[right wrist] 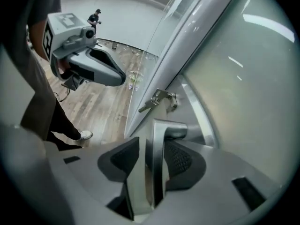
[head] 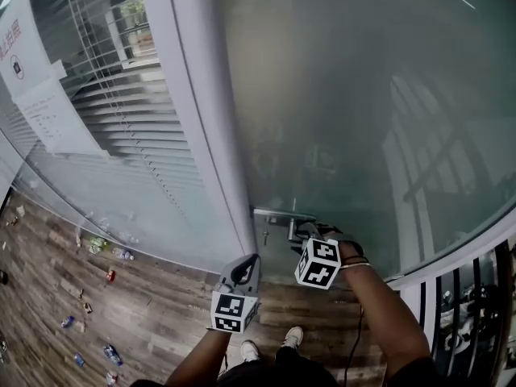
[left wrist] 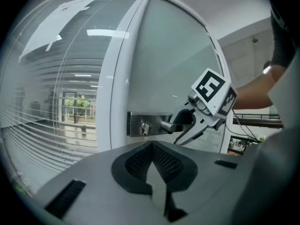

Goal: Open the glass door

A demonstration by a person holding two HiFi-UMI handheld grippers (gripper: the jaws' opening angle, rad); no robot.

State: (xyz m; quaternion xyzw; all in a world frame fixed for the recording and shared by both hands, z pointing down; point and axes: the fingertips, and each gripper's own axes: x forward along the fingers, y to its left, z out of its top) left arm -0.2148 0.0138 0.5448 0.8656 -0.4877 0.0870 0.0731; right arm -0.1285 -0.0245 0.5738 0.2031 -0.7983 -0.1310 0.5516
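Head view: the glass door [head: 339,119] sits flush against the white frame [head: 201,119] just left of the right gripper [head: 310,230], so I judge that opening has not begun. The handle [head: 278,214] lies level at that gripper's tips. The left gripper [head: 244,271] hangs beside and below it, touching nothing. Left gripper view: the left gripper [left wrist: 151,146] has its jaws closed tip to tip with nothing between them. The handle [left wrist: 168,124] and the key [left wrist: 145,128] lie ahead of it and well apart from it, and the right gripper [left wrist: 185,121] reaches onto the handle's free end from the right. Right gripper view: the right gripper [right wrist: 154,146] stands wide open with the handle [right wrist: 158,168] running between its jaws. The pads [right wrist: 180,161] do not appear to clamp it. The key [right wrist: 154,100] lies just beyond the tips. What is left: closing on the handle, pressing it down and swinging the door.
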